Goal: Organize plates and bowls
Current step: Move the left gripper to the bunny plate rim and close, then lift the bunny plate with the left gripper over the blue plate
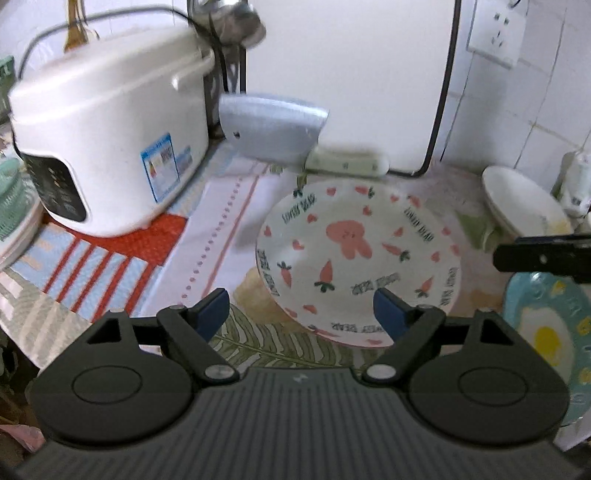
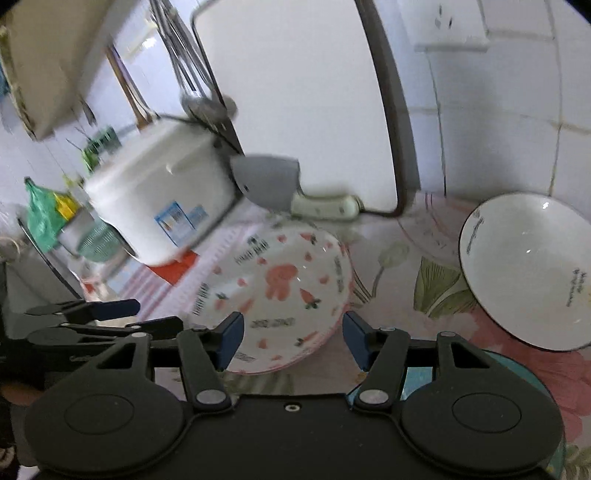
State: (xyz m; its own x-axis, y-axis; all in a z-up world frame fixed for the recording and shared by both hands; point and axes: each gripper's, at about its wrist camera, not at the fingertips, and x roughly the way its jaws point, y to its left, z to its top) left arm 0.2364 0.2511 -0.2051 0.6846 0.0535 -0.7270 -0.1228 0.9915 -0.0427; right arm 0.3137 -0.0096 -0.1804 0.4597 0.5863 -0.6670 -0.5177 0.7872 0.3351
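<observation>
Background: white tiled wall (image 1: 546,110) with a socket (image 1: 496,35) at the upper right of the left wrist view; a large white board with a dark rim (image 1: 351,74) leans on the wall at the top centre.
Bench: covered with a flowered cloth (image 2: 399,266) and, at the left, a striped cloth (image 1: 110,266).
Rabbit plate: white plate with a pink rabbit, carrots and hearts (image 1: 358,254), lying flat on the bench in the centre of the left wrist view; in the right wrist view it is at the lower centre (image 2: 280,291).
White bowl: bowl with a dark rim and small lettering (image 2: 528,269), tilted, at the right of the right wrist view; well apart from the rabbit plate.
Egg plate: blue plate with a fried egg picture (image 1: 546,339), at the lower right edge of the left wrist view, near the rabbit plate.
Left gripper: (image 1: 301,314) wide open, holding nothing; its right blue pad (image 1: 388,314) stands over the near rim of the rabbit plate, and I cannot tell if it touches.
Right gripper: (image 2: 293,339) wide open, nothing between the fingers; it is above the near edge of the rabbit plate.
Rice cooker: white (image 1: 110,140), upper left, standing on the striped cloth.
Cleaver: grey blade with a pale handle (image 1: 273,129), behind the rabbit plate, against the board.
</observation>
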